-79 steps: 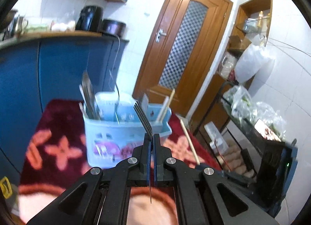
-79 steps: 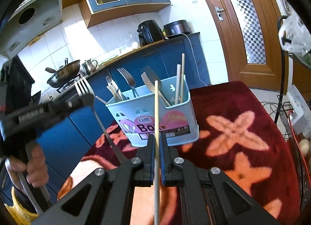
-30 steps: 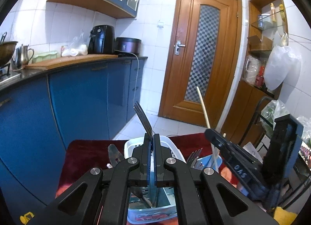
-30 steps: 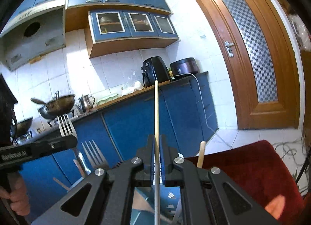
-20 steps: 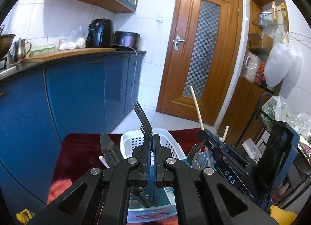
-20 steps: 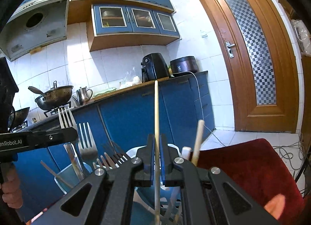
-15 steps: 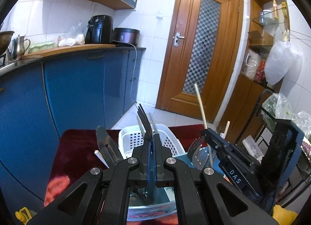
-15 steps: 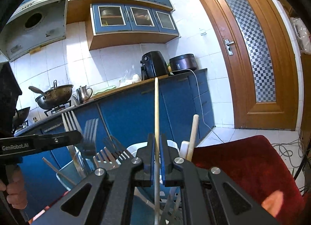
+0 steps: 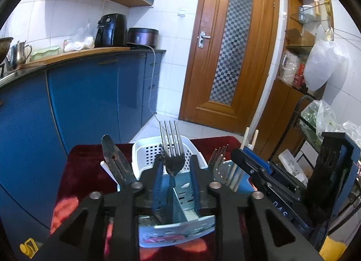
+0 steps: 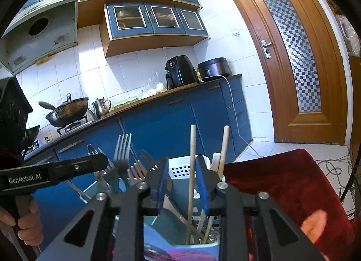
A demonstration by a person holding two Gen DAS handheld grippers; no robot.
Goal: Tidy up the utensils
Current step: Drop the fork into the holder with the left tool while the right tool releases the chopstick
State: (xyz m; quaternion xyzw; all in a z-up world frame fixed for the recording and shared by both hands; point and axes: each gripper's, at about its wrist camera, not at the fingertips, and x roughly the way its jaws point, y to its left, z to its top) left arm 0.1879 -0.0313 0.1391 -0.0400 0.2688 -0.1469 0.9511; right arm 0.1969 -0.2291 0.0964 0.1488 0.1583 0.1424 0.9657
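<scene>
A light-blue utensil caddy (image 9: 180,227) stands on the red cloth, with a white perforated basket (image 9: 149,148) at its back. My left gripper (image 9: 174,166) is open over it; a steel fork (image 9: 171,148) stands loose between its jaws, in a compartment. A knife (image 9: 112,161) and more forks (image 9: 220,161) stand in the caddy. My right gripper (image 10: 182,177) is open over the caddy (image 10: 180,247); a wooden chopstick (image 10: 191,170) stands free between its jaws, next to other chopsticks (image 10: 223,148). The left gripper also shows in the right wrist view (image 10: 99,161), beside forks (image 10: 123,148).
Blue kitchen cabinets (image 9: 90,98) run along the left, with a kettle, air fryer and cooker on the counter. A wooden door (image 9: 230,58) is behind. A wire rack with bags (image 9: 320,121) stands at the right. The red flowered cloth (image 10: 282,184) covers the table.
Both grippers have opened. The fork has left the left gripper and the chopstick the right one; both now stand lower in the caddy.
</scene>
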